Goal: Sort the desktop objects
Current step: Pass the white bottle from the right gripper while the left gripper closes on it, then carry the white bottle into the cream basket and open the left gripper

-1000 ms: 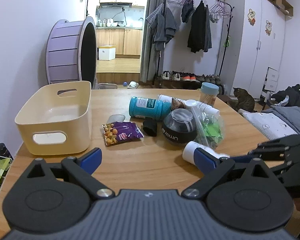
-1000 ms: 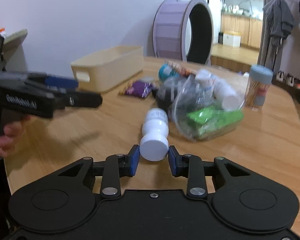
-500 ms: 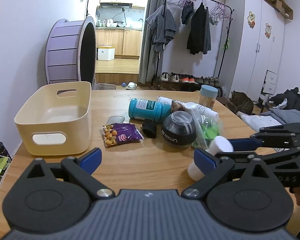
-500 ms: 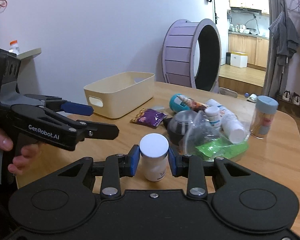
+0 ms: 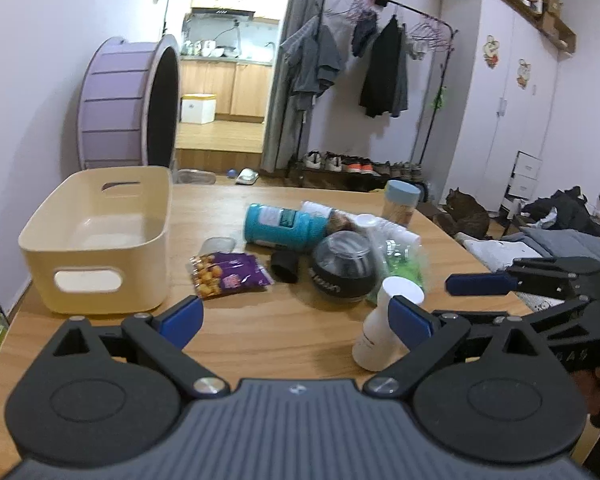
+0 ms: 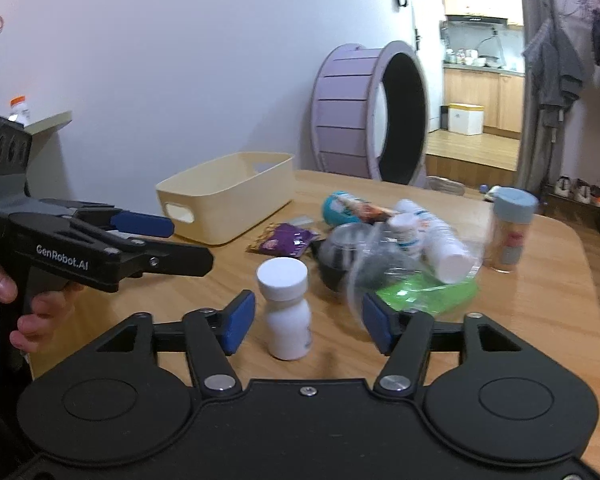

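Observation:
A small white bottle (image 6: 286, 312) stands upright on the wooden table between the fingers of my right gripper (image 6: 308, 322), nearer the left finger; the gripper is open and not touching it. In the left wrist view the white bottle (image 5: 384, 324) stands beside my left gripper's right finger. My left gripper (image 5: 296, 316) is open and holds nothing. A cream bin (image 5: 148, 272) sits at the left, empty. Beyond lie a purple snack packet (image 5: 228, 274), a teal bottle (image 5: 280, 226), a black round jar (image 5: 342, 268) and a plastic bag (image 5: 400, 264) with something green inside.
A jar with a pale blue lid (image 5: 400, 204) stands at the far side of the pile. A purple wheel (image 5: 128, 100) rises behind the table. A cat (image 5: 466, 212) sits on the floor to the right. The left gripper (image 6: 180, 240) hovers left of the bottle.
My right gripper was shut on the white bottle and lifted it upright; now the bottle stands on the table and the jaws have opened. The left gripper stayed open.

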